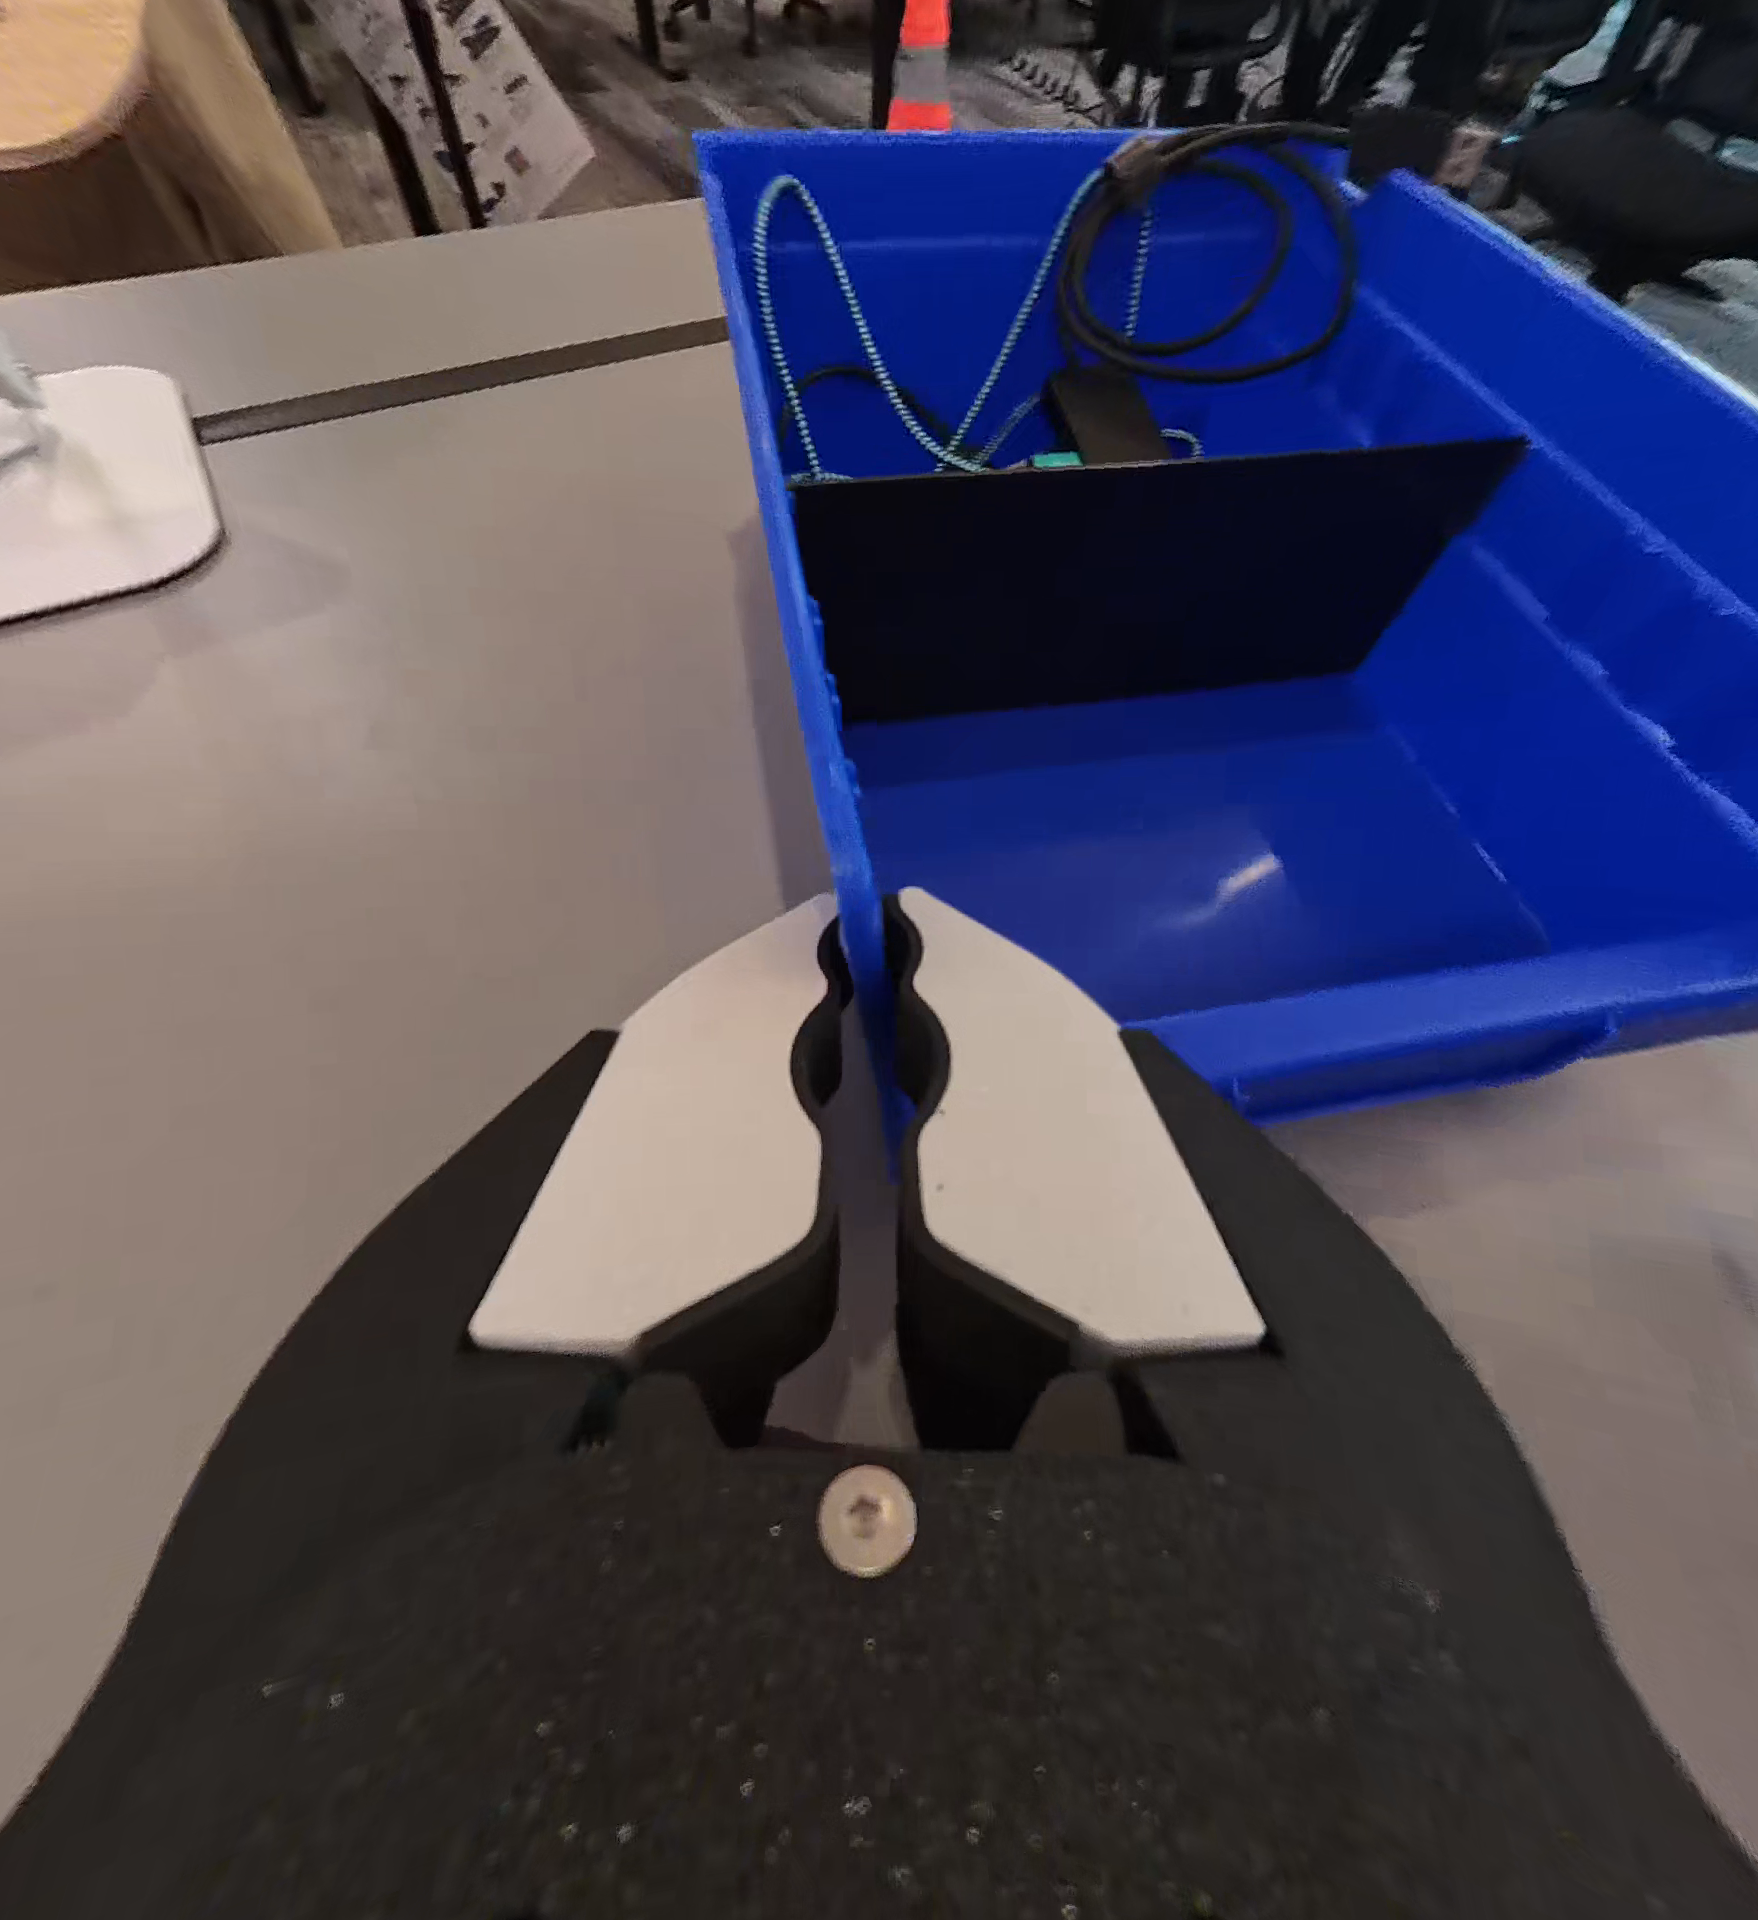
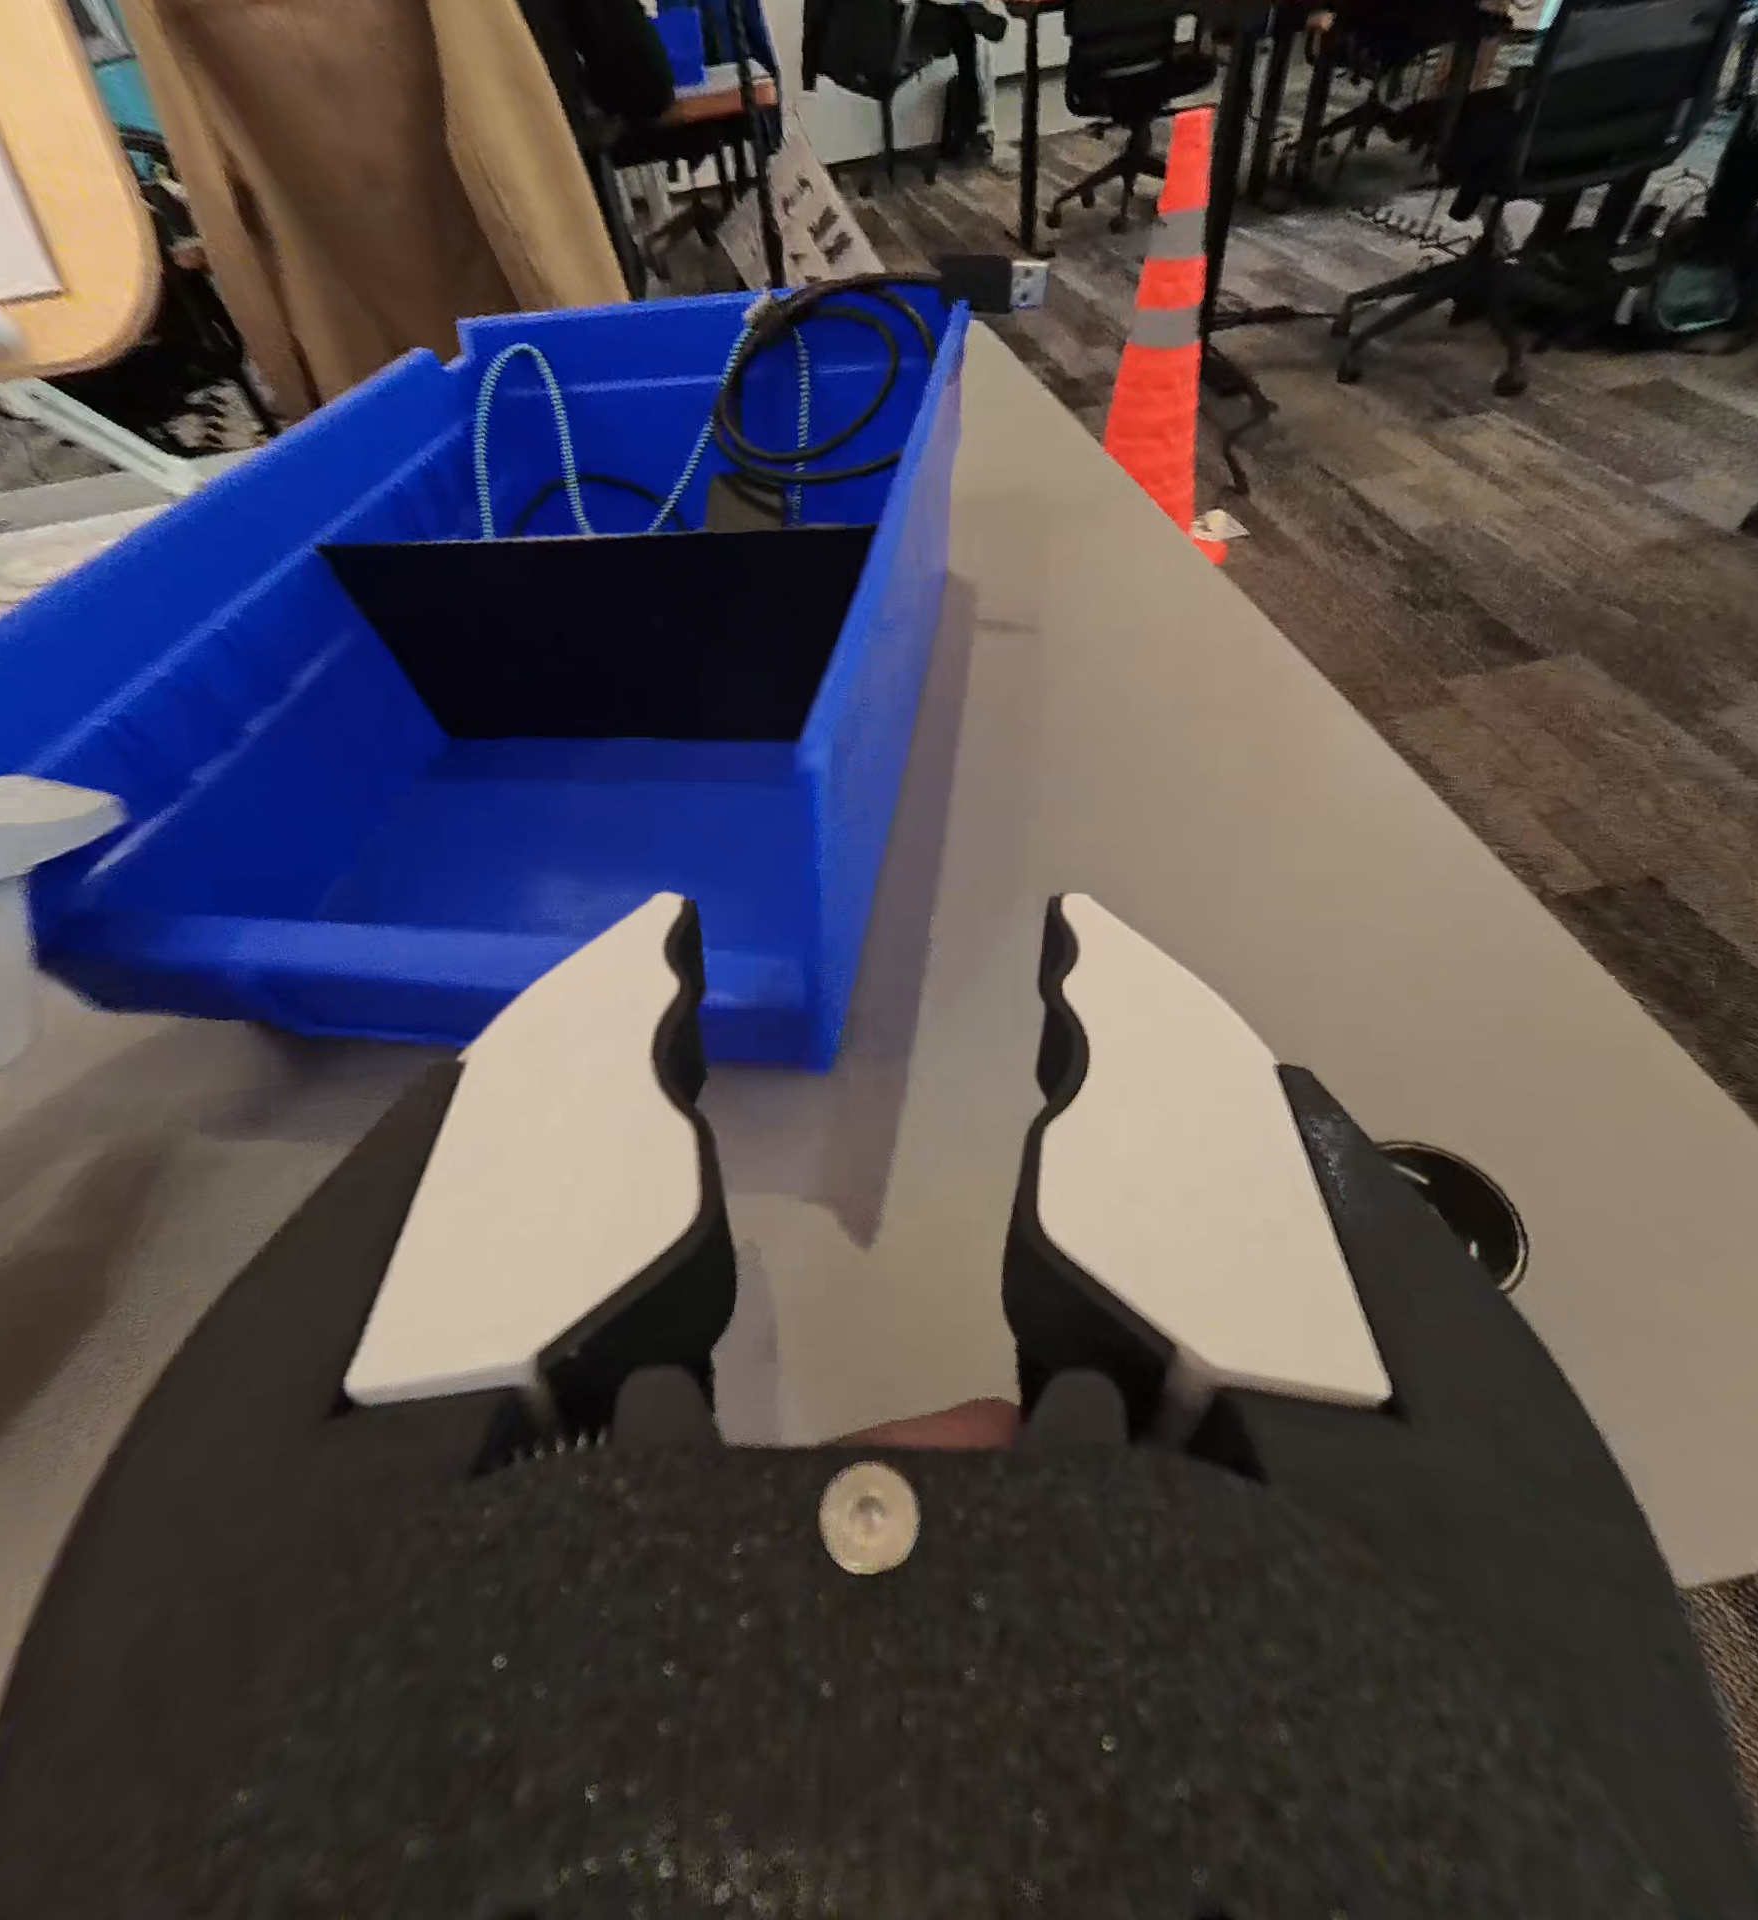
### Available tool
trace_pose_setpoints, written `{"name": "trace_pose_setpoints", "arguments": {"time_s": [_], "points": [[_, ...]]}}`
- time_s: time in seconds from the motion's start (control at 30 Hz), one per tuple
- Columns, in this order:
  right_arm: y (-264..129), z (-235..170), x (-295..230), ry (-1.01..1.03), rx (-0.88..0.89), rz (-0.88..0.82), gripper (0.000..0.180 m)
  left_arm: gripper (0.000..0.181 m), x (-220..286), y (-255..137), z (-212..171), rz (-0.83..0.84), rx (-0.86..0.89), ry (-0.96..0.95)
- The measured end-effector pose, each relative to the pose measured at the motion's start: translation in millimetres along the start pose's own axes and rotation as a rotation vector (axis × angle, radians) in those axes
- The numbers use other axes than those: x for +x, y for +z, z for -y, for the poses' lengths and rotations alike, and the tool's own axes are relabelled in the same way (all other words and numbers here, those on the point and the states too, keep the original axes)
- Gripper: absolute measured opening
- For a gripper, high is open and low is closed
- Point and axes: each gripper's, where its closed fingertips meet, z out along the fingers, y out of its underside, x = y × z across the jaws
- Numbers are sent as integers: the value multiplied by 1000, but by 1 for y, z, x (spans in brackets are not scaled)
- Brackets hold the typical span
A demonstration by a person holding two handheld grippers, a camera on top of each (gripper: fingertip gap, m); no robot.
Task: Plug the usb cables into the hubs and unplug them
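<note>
Two grippers are seen over a grey tabletop [image 2: 1218,831] on which a blue bin [image 1: 1633,582] is set. The left gripper [image 1: 867,935] is closed on the bin's near left wall, the thin blue edge being pinched between the white fingers [image 1: 709,1122] close to the near corner. The right gripper [image 2: 867,935] is held with its jaws apart and nothing between them, just in front of the bin's near right corner and above bare tabletop. The bin is split by a black divider [image 1: 1114,582] into a near compartment, in which only the blue floor is seen, and a far compartment, in which the cables are gathered. In that far compartment a braided cable [image 1: 833,312] in a light and dark weave is looped up against the back wall, and a black cable [image 1: 1207,260] is coiled beside it, toward the right. A black hub [image 1: 1103,416] is lying on the floor of the far compartment, just behind the divider, with a small green piece [image 1: 1057,459] touching its near end. In the right wrist view a black USB plug [image 2: 989,283] with a metal tip is seen poking out over the bin's far right corner. An orange traffic cone [image 2: 1166,332] is standing on the floor beyond the tabletop's right edge, and a flat white stand base [image 1: 54,499] is resting on the tabletop well to the left of the bin.
</note>
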Motion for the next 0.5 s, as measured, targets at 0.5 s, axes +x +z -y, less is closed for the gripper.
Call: {"name": "trace_pose_setpoints", "arguments": {"time_s": [0.5], "points": [[7,-9,-75,43,-37,73,2,4,-46,-79,-14,139,121,37]]}}
